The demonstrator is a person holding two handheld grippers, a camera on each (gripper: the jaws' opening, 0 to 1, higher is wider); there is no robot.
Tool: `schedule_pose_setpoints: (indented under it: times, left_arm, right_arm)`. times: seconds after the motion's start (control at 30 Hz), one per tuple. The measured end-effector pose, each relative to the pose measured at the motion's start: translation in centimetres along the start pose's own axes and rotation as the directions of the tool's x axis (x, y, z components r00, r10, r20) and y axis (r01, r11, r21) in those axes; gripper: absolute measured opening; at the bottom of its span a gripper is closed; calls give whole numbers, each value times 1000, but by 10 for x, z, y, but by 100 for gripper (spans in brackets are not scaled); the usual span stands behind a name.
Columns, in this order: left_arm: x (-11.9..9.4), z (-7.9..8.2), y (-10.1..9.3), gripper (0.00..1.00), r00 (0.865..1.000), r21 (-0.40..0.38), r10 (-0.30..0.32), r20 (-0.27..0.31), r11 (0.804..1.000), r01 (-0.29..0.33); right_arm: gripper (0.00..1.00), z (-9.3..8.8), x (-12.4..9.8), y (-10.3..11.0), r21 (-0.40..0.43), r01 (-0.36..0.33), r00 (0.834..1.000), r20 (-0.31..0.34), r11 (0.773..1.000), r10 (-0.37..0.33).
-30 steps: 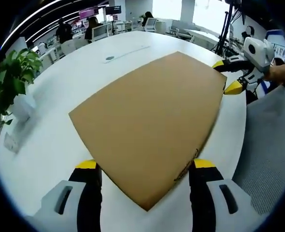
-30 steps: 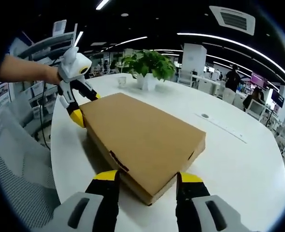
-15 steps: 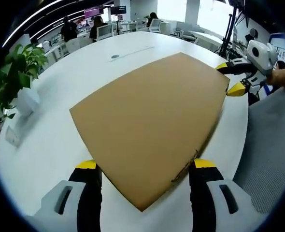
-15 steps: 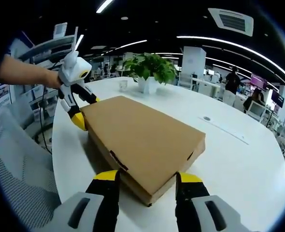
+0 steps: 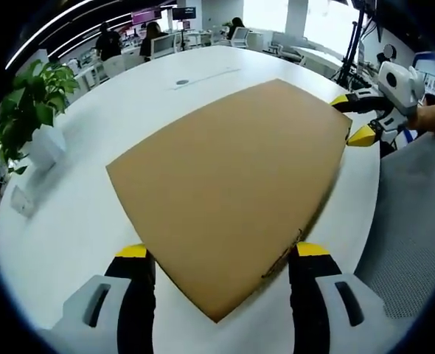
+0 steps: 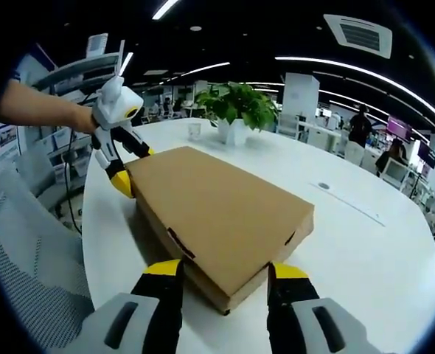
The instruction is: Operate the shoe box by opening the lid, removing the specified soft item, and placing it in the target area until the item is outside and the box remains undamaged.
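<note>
The box (image 5: 228, 188) is a flat brown cardboard one lying on the white table (image 5: 99, 214), lid down and closed. Each gripper straddles a corner of it. In the left gripper view, the left gripper (image 5: 221, 258) has its jaws spread wide with the near corner of the box between them, not pinched. In the right gripper view, the right gripper (image 6: 219, 274) stands the same way, jaws wide at either side of the opposite corner (image 6: 225, 295).

Against the picture of half a second ago almost nothing differs: the box lies as it did and both grippers keep their wide stance at the corners. Only the background has slid a little, which is the cameras moving.

The inside of the box is hidden, so any soft item cannot be made out. Whether the jaw tips touch the cardboard cannot be told.

The right gripper view shows the box's side walls and notched lid edge (image 6: 179, 247), and the hand (image 6: 81, 118) holding the left gripper; the left gripper view shows mostly the lid top. A plant (image 6: 239, 107) stands beyond, well apart from the box.
</note>
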State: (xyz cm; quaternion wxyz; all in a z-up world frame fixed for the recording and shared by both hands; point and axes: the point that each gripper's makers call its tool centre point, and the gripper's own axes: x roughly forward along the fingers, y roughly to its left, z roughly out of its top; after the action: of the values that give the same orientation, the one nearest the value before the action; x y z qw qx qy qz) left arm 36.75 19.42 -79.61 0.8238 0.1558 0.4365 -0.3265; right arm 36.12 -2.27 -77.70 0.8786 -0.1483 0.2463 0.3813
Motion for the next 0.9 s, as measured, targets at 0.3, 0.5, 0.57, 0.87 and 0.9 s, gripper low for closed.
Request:
schedule_pose_setpoints:
  times: [0.3, 0.5, 0.57, 0.87, 0.9]
  left_arm:
    - [-5, -2, 0, 73, 998, 19, 26, 49, 999, -27]
    - [-11, -6, 3, 69, 995, -26, 54, 81, 998, -52]
    - [-13, -4, 1, 68, 993, -45, 53, 102, 998, -49]
    - [-19, -5, 2, 64, 986, -53, 94, 141, 995, -87]
    - [-20, -5, 1, 63, 985, -57, 93, 145, 995, -85]
  right_arm:
    - [42, 0, 0, -1, -23, 16, 1000, 7, 1000, -16]
    - [42, 0, -2, -1, -22, 30, 999, 15, 999, -29]
    - [41, -1, -2, -1, -12, 30, 999, 16, 999, -30]
    - [39, -3, -2, -1, 26, 39, 999, 10, 999, -39]
    - [38, -4, -3, 0, 30, 41, 999, 6, 999, -41]
